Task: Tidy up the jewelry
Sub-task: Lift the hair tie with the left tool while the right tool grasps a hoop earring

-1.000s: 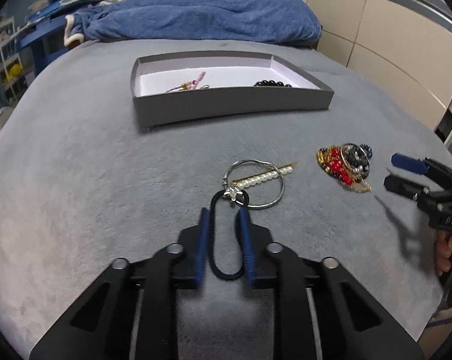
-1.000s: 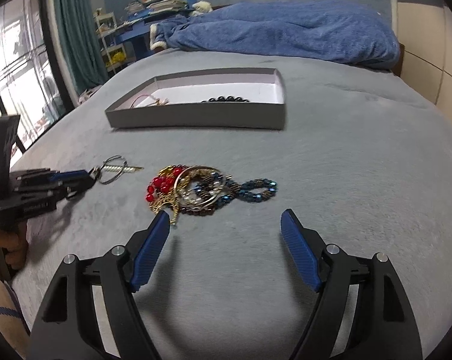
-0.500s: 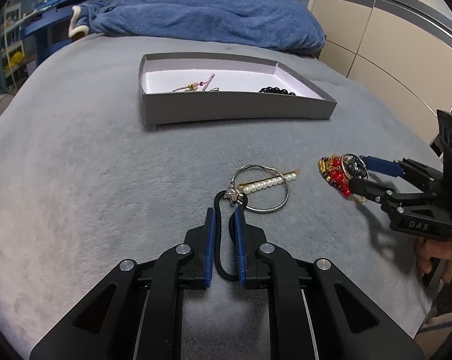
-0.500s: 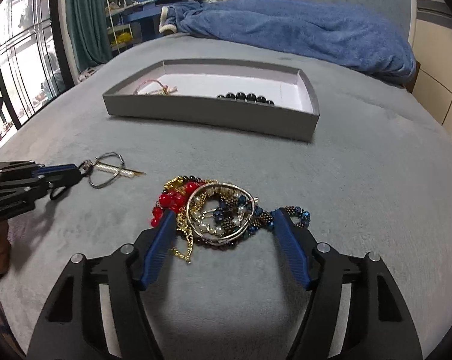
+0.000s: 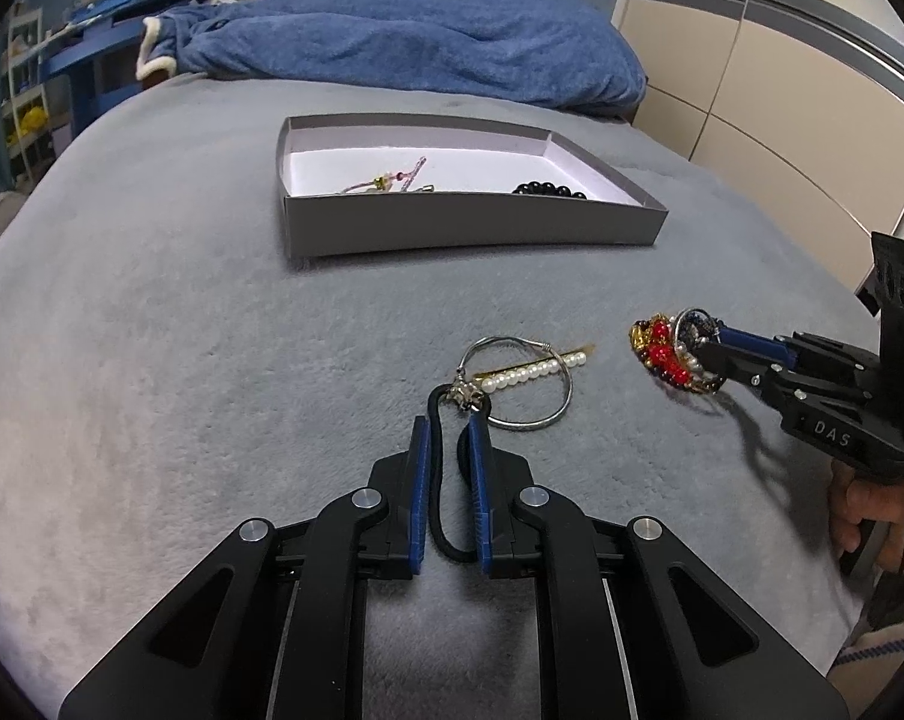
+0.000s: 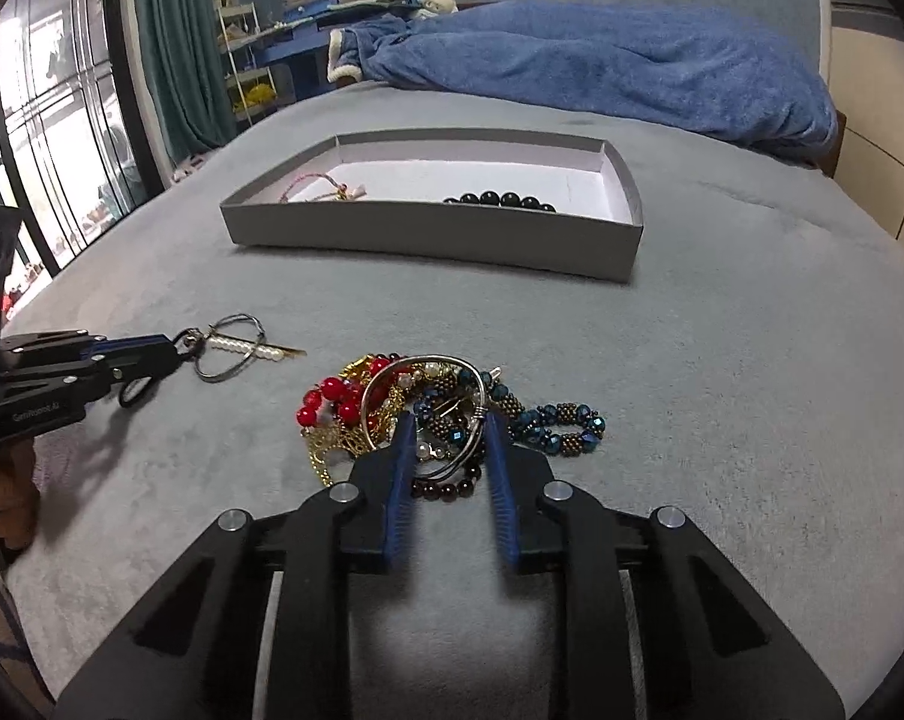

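My left gripper (image 5: 450, 420) is shut on a black hair tie (image 5: 437, 504) with a small silver charm, lying on the grey bed cover. Beside its tip lie a silver bangle (image 5: 556, 411) and a pearl hairpin (image 5: 532, 373). My right gripper (image 6: 450, 420) is closing around a tangled pile of jewelry (image 6: 446, 405): red beads, gold chain, a silver bangle, blue beaded bracelet; the jaws touch the pile's sides. The pile also shows in the left wrist view (image 5: 670, 351). A grey box (image 5: 452, 225) farther back holds a pink cord piece (image 5: 392, 180) and black beads (image 5: 550, 189).
A blue blanket (image 5: 428, 42) lies heaped behind the box. Wardrobe doors (image 5: 781, 96) stand to the right, a window and curtain (image 6: 152, 60) to the left. The bed edge runs close by on the right.
My left gripper has shut on the black hair tie. My right gripper has moved forward onto the jewelry pile and its jaws have narrowed around it.
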`<state>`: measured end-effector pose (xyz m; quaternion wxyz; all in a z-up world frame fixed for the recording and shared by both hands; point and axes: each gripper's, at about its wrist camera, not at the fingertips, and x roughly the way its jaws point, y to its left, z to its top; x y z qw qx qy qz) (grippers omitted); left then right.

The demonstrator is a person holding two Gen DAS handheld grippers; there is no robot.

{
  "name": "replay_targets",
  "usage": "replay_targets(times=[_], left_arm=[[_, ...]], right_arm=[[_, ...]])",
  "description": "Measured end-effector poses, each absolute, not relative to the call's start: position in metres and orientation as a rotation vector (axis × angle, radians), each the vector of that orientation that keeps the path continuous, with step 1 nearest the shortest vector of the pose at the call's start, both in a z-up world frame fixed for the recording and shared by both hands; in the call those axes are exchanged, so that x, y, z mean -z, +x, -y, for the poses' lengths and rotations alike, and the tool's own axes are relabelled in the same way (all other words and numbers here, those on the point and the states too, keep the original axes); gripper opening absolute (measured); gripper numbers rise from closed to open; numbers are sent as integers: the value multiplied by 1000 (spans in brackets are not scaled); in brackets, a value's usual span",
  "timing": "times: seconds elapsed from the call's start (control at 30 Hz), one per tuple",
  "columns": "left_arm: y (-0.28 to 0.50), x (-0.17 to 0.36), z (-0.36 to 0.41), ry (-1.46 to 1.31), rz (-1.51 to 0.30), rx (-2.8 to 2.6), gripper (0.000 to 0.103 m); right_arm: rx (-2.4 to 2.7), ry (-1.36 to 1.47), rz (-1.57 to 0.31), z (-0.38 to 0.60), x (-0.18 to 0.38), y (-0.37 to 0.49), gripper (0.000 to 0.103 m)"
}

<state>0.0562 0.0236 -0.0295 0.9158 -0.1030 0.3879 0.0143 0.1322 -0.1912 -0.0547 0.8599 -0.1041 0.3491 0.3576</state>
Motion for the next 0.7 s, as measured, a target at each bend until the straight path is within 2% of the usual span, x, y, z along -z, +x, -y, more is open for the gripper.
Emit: replay_targets(times=[0.23, 0.7], left_arm=[[56, 29, -24, -212, -797, -29, 14], [50, 24, -25, -223, -761, -15, 14]], right_arm=[[-764, -183, -717, 196, 51, 132, 7], [-771, -87, -623, 216, 36, 121, 5]])
